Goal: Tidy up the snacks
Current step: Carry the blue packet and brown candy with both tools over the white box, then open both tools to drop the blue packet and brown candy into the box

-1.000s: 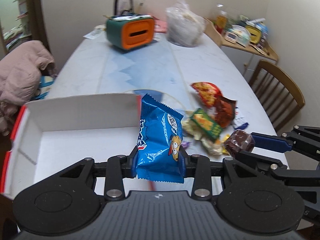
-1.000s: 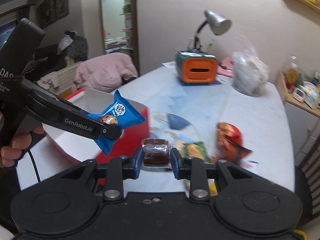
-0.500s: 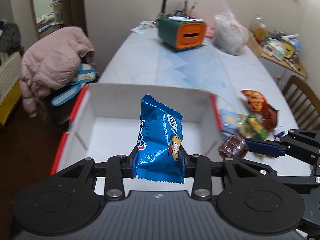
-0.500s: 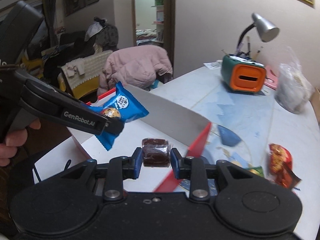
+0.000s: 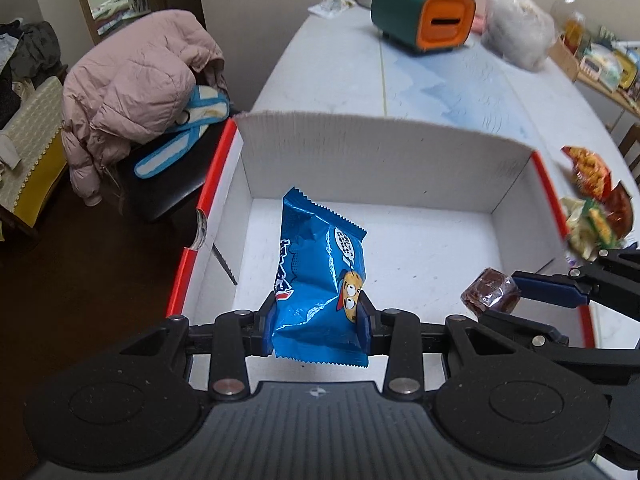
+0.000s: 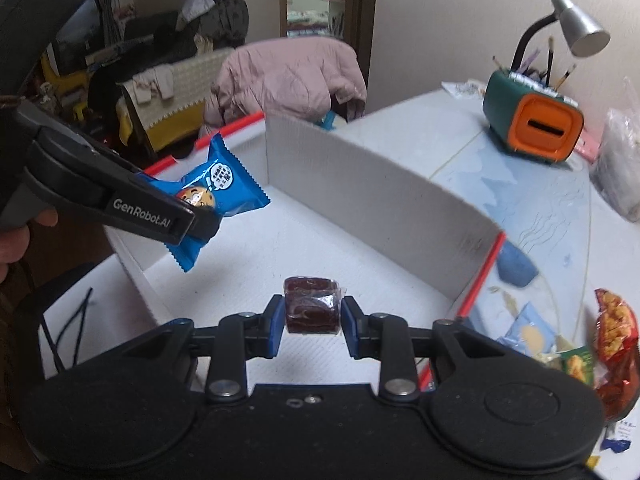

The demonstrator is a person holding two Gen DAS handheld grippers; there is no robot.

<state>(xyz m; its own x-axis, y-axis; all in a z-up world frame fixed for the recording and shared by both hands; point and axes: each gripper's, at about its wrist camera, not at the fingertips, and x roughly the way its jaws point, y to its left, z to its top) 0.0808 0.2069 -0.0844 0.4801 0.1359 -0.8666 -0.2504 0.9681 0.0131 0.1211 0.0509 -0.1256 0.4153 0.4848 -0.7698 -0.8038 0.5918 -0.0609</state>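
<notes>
Snacks hang over the white box (image 5: 380,168): the left gripper (image 5: 318,316) clamps a blue cookie packet (image 5: 316,276) across its lower body, and the right gripper (image 6: 312,314) pinches a wrapped brown sweet (image 6: 312,310). Both look light; the crinkly foil seems slippery, so gripping the filled middle suits best.

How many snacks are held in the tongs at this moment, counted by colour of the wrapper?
Blue wrapper: 1, the blue cookie packet in the left tongs.
Clear wrapper: 1, the brown candy in the right tongs.
Total: 2, both held above the white box.
</notes>
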